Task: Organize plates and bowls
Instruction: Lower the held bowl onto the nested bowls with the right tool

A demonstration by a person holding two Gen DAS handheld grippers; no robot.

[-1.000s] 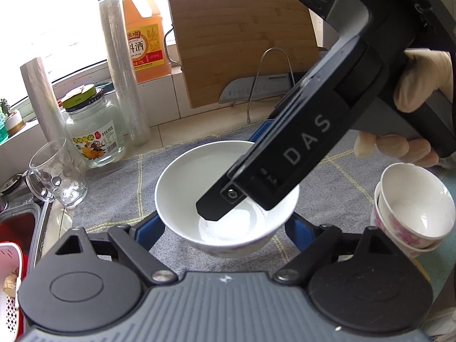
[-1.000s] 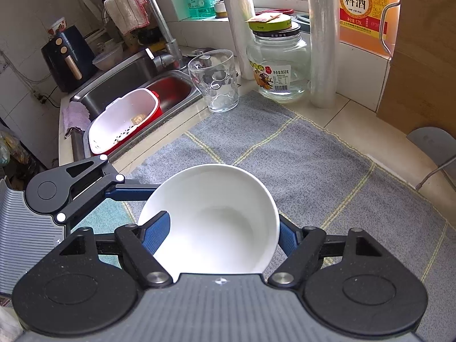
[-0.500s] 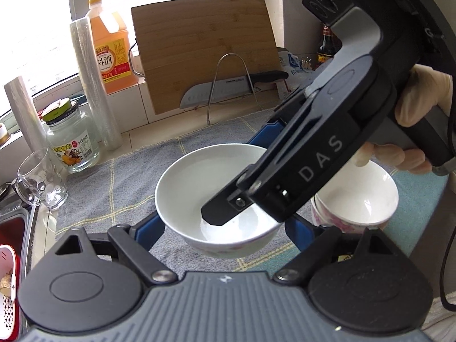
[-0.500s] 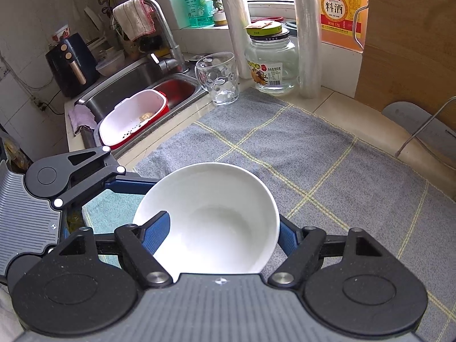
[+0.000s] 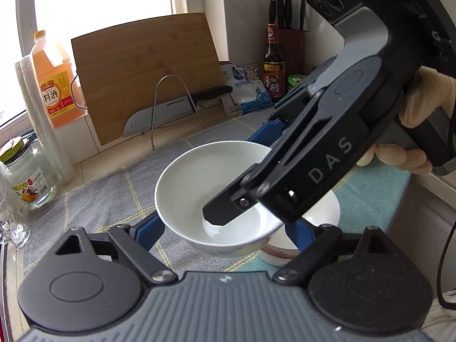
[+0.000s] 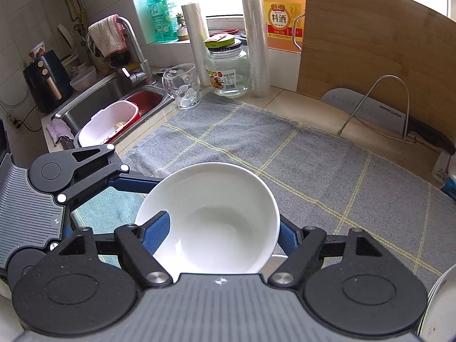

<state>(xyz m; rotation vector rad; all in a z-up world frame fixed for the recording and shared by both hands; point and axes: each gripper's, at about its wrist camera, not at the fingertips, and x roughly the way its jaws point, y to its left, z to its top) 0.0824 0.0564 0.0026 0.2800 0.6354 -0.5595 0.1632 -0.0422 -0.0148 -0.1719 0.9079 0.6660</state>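
Note:
A plain white bowl (image 5: 199, 179) hangs in the air over the towel, held from two sides. My left gripper (image 5: 223, 225) is shut on it, with a blue pad against each flank. My right gripper (image 6: 219, 228) is shut on the same bowl (image 6: 211, 205) from the opposite side; its black finger (image 5: 222, 212) crosses the bowl's inside in the left wrist view. Just below and to the right sits a stack of flower-patterned bowls (image 5: 327, 208), mostly hidden by the held bowl and the right gripper. The left gripper's blue finger (image 6: 134, 181) runs along the bowl's far left rim.
A grey checked towel (image 6: 285, 154) and a teal cloth (image 5: 370, 193) cover the counter. At the back stand a cutting board (image 5: 148, 65), a knife on a wire rack (image 5: 171, 111), a jar (image 6: 228, 71), a glass (image 6: 182, 88) and bottles. The sink (image 6: 108, 97) lies left. Plate rims (image 6: 439, 307) show bottom right.
Both grippers have carried the white bowl to the right across the towel and slightly up. The stacked bowls, earlier off to the right, now lie partly under the held bowl.

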